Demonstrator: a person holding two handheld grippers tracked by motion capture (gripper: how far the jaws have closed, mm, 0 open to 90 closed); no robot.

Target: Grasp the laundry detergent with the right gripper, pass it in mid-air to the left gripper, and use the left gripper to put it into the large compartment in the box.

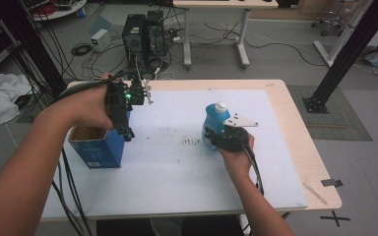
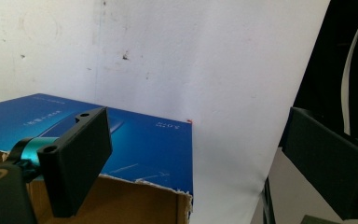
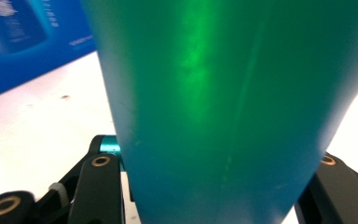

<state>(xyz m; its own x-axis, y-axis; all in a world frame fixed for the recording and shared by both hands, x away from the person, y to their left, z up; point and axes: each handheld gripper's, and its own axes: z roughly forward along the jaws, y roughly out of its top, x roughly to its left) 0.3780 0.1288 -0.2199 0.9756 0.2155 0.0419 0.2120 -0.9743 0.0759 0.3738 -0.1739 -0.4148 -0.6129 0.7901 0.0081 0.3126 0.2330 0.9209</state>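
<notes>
An open box [image 1: 97,147] stands on the table's [image 1: 285,123] left, a bottle [image 1: 215,123] well apart to its right.

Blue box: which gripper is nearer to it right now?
Left. The left gripper hangs open just above the blue box, while the right gripper clamps the bottle across the table.

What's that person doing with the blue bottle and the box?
A person works at a table with a gripper in each hand. The right gripper is clamped on a blue bottle standing on the white mat. The left gripper hovers open above an open blue box at the table's left edge.
</notes>
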